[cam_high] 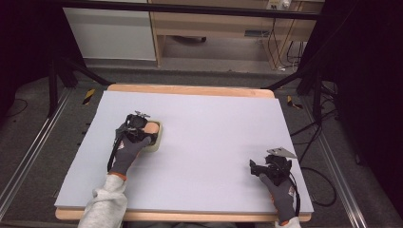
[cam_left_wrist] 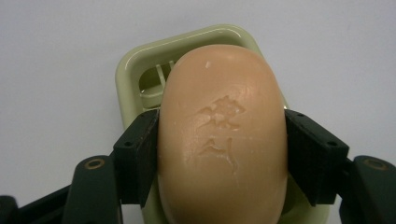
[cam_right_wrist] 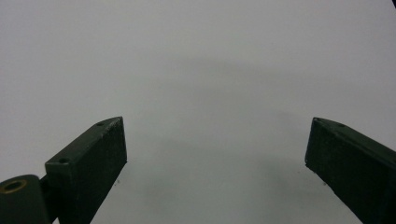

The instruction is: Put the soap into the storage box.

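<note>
A peach-coloured oval bar of soap (cam_left_wrist: 223,135) sits over a pale green soap dish (cam_left_wrist: 140,70). My left gripper (cam_left_wrist: 223,158) is shut on the soap, one black jaw pressing each long side. In the high view the left gripper (cam_high: 141,129) is at the table's left-middle with the soap (cam_high: 152,127) over the dish (cam_high: 158,140). I cannot tell whether the soap rests in the dish or hangs just above it. My right gripper (cam_high: 259,167) lies low at the table's front right, open, with nothing between its jaws (cam_right_wrist: 217,154).
The table is covered by a pale grey mat (cam_high: 199,137) with a wooden edge (cam_high: 190,89) showing at the back. Beyond it stand a wooden desk, black stand legs (cam_high: 62,80) and loose cables (cam_high: 318,133) on the floor at the right.
</note>
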Motion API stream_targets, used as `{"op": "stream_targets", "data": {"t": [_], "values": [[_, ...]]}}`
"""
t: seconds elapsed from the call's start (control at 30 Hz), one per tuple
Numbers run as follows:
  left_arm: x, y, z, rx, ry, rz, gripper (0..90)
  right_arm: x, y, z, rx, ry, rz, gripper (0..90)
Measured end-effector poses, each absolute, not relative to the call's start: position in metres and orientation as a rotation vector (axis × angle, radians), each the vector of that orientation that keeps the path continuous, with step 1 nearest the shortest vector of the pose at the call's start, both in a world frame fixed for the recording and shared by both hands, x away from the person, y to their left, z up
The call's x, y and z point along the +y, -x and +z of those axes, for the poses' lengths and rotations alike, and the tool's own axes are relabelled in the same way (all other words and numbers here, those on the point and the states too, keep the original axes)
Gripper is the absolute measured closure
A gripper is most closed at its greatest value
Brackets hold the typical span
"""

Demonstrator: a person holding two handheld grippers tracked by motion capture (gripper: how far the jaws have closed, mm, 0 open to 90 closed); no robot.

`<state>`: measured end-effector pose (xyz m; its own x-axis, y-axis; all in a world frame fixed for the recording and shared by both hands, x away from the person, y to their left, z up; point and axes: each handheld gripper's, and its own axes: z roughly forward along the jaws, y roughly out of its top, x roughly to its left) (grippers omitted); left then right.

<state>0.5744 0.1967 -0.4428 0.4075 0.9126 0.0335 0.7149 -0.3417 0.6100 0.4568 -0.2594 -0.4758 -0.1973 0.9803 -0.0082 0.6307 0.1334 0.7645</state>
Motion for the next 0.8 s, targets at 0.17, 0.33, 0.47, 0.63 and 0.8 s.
{"op": "stream_targets", "data": {"t": [0.17, 0.33, 0.47, 0.63, 0.8], "values": [[0.1966, -0.5733, -0.443, 1.376, -2.162, 0.516, 31.7, -0.2594, -0.4568, -0.4758, 1.894, -1.544, 0.873, 5.8], [0.1965, -0.5729, -0.4433, 1.371, -2.163, 0.52, 31.4, -0.2594, -0.4568, -0.4758, 1.895, -1.542, 0.872, 5.8], [0.1966, -0.5719, -0.4437, 1.365, -2.164, 0.523, 31.3, -0.2592, -0.4567, -0.4758, 1.895, -1.544, 0.871, 5.8], [0.1985, -0.5689, -0.4413, 1.35, -2.148, 0.513, 28.3, -0.2594, -0.4568, -0.4758, 1.895, -1.543, 0.871, 5.8], [0.1984, -0.5649, -0.4385, 1.326, -2.147, 0.514, 27.0, -0.2591, -0.4567, -0.4757, 1.893, -1.545, 0.87, 5.8]]}}
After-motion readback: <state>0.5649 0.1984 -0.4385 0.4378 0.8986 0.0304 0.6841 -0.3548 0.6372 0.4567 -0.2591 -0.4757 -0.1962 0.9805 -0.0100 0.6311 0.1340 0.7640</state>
